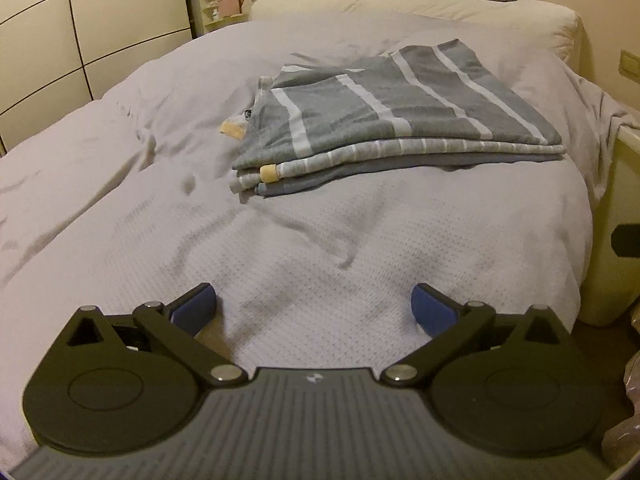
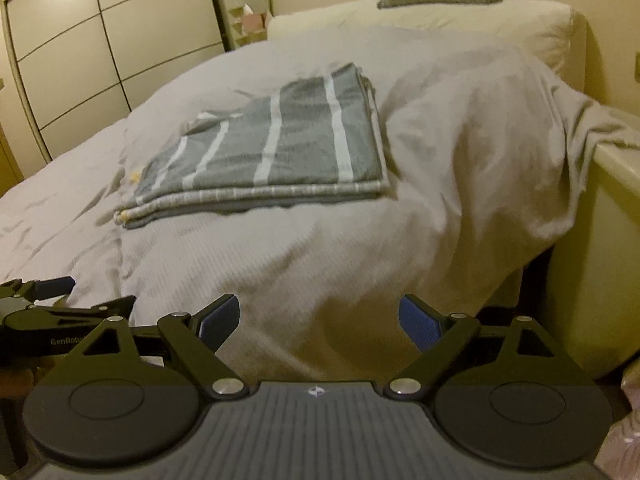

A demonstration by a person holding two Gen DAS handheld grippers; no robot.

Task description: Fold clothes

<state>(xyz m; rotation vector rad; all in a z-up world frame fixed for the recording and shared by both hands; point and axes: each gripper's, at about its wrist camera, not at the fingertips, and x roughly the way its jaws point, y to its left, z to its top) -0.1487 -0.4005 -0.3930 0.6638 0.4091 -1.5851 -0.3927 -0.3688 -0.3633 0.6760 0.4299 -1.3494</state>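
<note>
Right wrist: left gripper (image 2: 52, 292) half cropped

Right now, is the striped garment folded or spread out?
Folded: the striped garment lies as a flat rectangle with stacked layer edges on the bed.

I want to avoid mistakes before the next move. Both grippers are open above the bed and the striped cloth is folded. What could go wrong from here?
1. The folded striped cloth lies in loose layers with uneven edges at its near left corner; pinching only the top layer would likely unfold it.
2. The bed cover is wrinkled; the left gripper or right gripper might catch it together with the cloth.
</note>
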